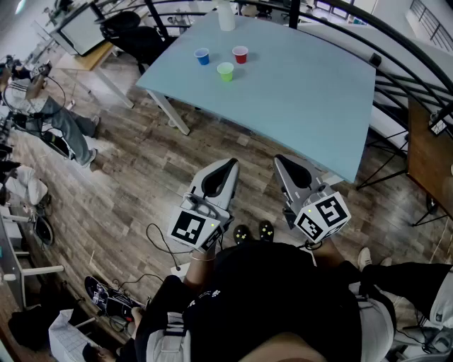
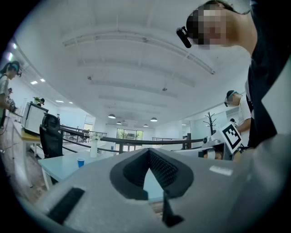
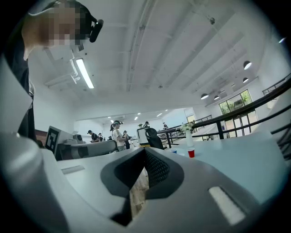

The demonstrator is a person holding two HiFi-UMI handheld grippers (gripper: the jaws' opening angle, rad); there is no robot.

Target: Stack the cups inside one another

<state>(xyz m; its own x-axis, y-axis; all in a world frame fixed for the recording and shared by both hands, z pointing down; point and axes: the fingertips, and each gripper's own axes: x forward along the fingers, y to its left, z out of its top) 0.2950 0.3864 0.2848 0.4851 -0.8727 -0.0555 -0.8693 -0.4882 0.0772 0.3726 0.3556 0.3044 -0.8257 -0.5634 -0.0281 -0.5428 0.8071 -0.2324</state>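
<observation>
Three small cups stand apart at the far side of the pale blue table (image 1: 304,106): a blue cup (image 1: 202,56), a red cup (image 1: 241,54) and a green cup (image 1: 226,71) nearest me. My left gripper (image 1: 228,166) and right gripper (image 1: 283,162) hang side by side over the wooden floor, short of the table's near edge. Both are shut, hold nothing and point level towards the table. Past the closed jaws in the left gripper view (image 2: 149,151) the blue cup (image 2: 80,162) shows far off. The right gripper view (image 3: 145,151) shows the red cup (image 3: 191,153) in the distance.
A white vase (image 1: 226,15) stands at the table's far edge. A black office chair (image 1: 134,35) and a desk sit beyond the table's left corner. Curved black railings (image 1: 396,63) run along the right. A seated person (image 1: 56,120) is at the left, with cables on the floor.
</observation>
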